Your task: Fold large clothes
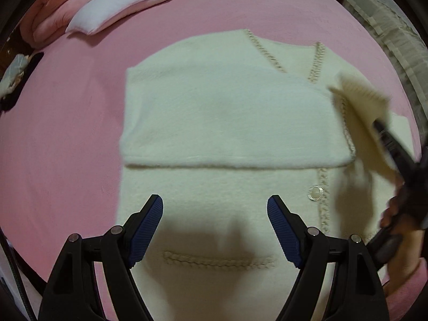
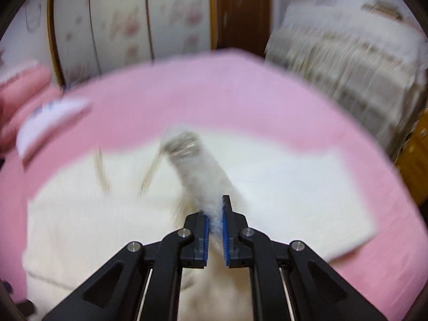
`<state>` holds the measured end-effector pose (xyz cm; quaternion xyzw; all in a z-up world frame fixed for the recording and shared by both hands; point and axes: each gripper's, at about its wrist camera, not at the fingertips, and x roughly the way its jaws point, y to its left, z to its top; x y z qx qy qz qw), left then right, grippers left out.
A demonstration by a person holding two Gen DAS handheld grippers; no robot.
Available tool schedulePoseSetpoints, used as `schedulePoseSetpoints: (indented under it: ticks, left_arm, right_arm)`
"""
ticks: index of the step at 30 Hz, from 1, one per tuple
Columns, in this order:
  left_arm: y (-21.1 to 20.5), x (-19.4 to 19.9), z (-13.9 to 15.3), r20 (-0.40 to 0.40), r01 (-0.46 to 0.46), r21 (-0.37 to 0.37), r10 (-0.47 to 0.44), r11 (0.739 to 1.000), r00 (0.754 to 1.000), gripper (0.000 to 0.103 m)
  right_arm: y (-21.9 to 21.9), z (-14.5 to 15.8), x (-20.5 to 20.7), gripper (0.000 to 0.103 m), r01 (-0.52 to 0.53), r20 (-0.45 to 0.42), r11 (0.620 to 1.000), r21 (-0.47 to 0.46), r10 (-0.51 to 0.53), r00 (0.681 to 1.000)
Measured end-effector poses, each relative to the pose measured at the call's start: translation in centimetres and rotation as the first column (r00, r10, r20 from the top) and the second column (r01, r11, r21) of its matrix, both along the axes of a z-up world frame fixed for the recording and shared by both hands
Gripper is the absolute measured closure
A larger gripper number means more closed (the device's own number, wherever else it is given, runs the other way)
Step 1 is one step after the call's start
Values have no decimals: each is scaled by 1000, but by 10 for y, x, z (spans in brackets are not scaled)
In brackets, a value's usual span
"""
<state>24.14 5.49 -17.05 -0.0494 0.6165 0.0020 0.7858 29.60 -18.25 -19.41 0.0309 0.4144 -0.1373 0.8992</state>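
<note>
Our left gripper (image 1: 215, 208) hangs wide open and empty over the cream cardigan (image 1: 227, 133), which lies spread on the pink bed (image 1: 67, 133) ahead of it, one sleeve (image 1: 227, 115) folded across. To its right, our right gripper (image 2: 215, 223) pinches the other sleeve (image 2: 203, 176), lifted. That fuzzy knit could slip free mid-swing, or drag the body askew.

A white pillow (image 1: 120, 8) lies on the pink bedsheet (image 1: 67, 123) beside folded pink bedding (image 1: 50, 18) (far corner).
</note>
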Motion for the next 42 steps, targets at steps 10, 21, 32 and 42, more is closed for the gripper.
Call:
schedulePoseSetpoints:
  ticks: [10, 21, 32, 42]
  left_arm:
    - [0, 16, -20, -36, 59, -71, -61, 996, 997, 24]
    - [-81, 70, -37, -121, 19, -418, -76, 908, 990, 24]
    - [-166, 100, -74, -121, -35, -338, -7, 940, 993, 24]
    - [-225, 110, -79, -71, -5, -235, -12, 972, 997, 77]
  right_arm:
    - [-7, -52, 3, 83, 50, -176, 993, 110, -30, 984]
    - [-42, -40, -56, 32, 81, -230, 973, 214, -30, 973]
    - [-134, -42, -95, 32, 211, -224, 955, 208, -164, 961]
    - [-200, -53, -60, 32, 183, -179, 946, 266, -138, 974]
